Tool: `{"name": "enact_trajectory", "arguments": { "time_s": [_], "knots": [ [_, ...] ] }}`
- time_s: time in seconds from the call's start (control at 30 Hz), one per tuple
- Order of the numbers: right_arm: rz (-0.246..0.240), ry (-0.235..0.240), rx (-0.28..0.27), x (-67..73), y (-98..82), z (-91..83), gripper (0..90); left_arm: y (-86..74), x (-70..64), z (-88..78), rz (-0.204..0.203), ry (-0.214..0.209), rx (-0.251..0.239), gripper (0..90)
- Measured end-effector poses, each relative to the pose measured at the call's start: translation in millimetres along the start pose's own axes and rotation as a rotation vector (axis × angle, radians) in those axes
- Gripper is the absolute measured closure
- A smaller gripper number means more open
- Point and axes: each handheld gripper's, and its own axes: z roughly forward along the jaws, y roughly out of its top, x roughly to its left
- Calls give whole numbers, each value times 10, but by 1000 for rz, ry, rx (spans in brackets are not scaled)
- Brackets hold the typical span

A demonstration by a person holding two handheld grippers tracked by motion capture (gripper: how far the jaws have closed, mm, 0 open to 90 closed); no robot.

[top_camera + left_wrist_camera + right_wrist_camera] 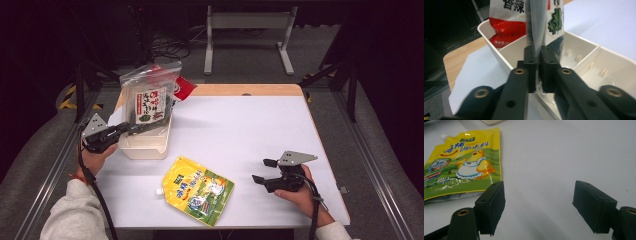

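We judge the seaweed snack bag (149, 102) to be light and soft: a thin, crinkly plastic packet, slick on its faces, with brittle contents that a hard squeeze could crush. The safest hold is the flat sealed edge, where the film is doubled and nothing inside gets pinched. That is where we have it. The left gripper (537, 53) has its jaws pressed together on the bag's lower side edge, and the film shows sandwiched between the two black pads. The bag stands upright in the white divided bin (148, 145) at the left rear of the surface (260, 125), ahead of a red-and-white packet (507, 30) in the same bin.

The yellow seasoning pouch (198, 190) lies flat on the surface near the front, its spout cap at the left corner. It looks fuller and heavier, floppy, and glossy; we would take it by a sealed border. Our right gripper (539, 205) rests low, jaws wide apart and holding nothing, the pouch lying just beyond its left jaw.
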Motion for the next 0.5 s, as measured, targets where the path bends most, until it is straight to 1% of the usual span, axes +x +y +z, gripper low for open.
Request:
{"name": "enact_trajectory", "arguments": {
  "time_s": [0.07, 0.2, 0.23, 0.3, 0.37, 0.4, 0.47, 0.5],
  "knots": [
    [-1, -3, 0, -5, 1, -6, 255, 4, -13, -7, -8, 8, -4, 815],
    [-3, -3, -5, -8, 11, -11, 255, 16, -23, -26, -24, 27, -18, 738],
    [-4, -3, -6, -7, 16, -11, 255, 18, -27, -45, -30, 26, -28, 726],
    [-8, -2, -7, -2, 28, -9, 255, 25, -30, -79, -39, 41, -42, 685],
    [-11, -6, -6, -2, 35, -8, 256, 31, -32, -130, -46, 54, -61, 666],
    [-12, -5, -8, -4, 40, -9, 257, 35, -36, -151, -50, 68, -66, 644],
    [-13, -7, -9, -5, 45, -9, 257, 36, -39, -176, -56, 72, -73, 630],
    [-16, -10, -9, -6, 50, -8, 260, 37, -46, -198, -59, 80, -73, 605]
  ]
}}
